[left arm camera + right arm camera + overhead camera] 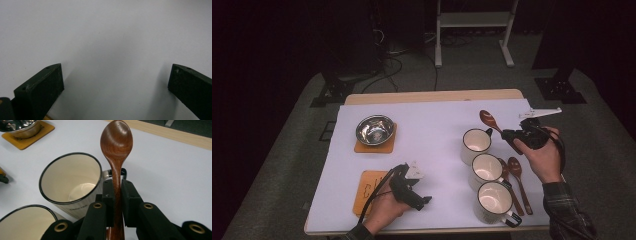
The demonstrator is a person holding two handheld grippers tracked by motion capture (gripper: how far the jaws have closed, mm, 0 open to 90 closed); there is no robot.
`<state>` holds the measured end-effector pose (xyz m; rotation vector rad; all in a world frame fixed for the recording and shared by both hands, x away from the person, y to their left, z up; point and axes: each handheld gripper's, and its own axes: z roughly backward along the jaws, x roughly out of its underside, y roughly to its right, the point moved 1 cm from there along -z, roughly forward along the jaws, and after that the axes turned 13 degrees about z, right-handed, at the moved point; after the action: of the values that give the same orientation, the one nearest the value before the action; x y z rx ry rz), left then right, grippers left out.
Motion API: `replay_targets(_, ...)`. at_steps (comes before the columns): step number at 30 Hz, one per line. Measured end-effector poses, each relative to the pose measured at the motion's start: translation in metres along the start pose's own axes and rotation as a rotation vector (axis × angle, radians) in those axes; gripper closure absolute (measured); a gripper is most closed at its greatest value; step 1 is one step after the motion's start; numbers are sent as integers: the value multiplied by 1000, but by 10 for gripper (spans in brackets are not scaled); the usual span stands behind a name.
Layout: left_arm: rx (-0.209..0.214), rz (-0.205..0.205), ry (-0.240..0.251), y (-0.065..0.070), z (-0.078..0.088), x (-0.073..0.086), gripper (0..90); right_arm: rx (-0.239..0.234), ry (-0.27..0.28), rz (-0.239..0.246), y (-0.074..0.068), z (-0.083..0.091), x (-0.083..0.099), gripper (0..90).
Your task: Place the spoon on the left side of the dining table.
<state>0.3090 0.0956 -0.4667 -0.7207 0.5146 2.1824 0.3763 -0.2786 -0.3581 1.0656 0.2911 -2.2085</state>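
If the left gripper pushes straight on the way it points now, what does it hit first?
Probably just the white table cover: the open left gripper faces bare sheet, nothing between its fingers. Depth is hard to judge.

Left gripper held low with jaws spread wide; right gripper raised, jaws clamped nearly together.

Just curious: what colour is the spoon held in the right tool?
Reddish-brown polished wood; the spoon shows best in the right gripper view.
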Motion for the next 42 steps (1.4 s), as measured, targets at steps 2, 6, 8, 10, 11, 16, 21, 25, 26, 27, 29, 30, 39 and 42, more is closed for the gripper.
replay_targets(2,0,0,0,0,0,0,0,-5,0,9,-1,-2,-3,812)
replay_targets(6,0,0,1,0,0,0,0,-13,-8,28,-5,-5,-11,812)
replay_targets(8,0,0,1,0,0,0,0,-14,-8,38,-7,-6,-15,812)
replay_targets(10,0,1,1,0,0,0,0,-19,-9,44,-8,-8,-18,812)
replay_targets(11,0,0,1,0,0,0,0,-21,-8,47,-9,-9,-20,812)
replay_targets(16,0,0,1,0,0,0,0,-37,-10,56,-13,-15,-27,812)
replay_targets(21,0,1,4,0,0,0,0,-45,-14,72,-17,-20,-34,812)
replay_targets(25,0,1,4,0,0,0,0,-55,-16,82,-20,-27,-42,812)
replay_targets(26,0,1,4,0,0,0,0,-60,-18,83,-20,-28,-43,812)
replay_targets(27,0,1,4,0,0,0,0,-63,-22,88,-21,-30,-45,812)
replay_targets(29,-1,1,4,0,0,0,0,-68,-26,90,-22,-33,-47,812)
replay_targets(30,-1,1,4,0,0,0,0,-70,-25,95,-22,-34,-49,812)
replay_targets(39,-1,1,4,0,0,0,0,-95,-32,112,-27,-45,-62,812)
replay_targets(42,0,1,4,0,0,0,0,-100,-35,123,-30,-48,-67,812)
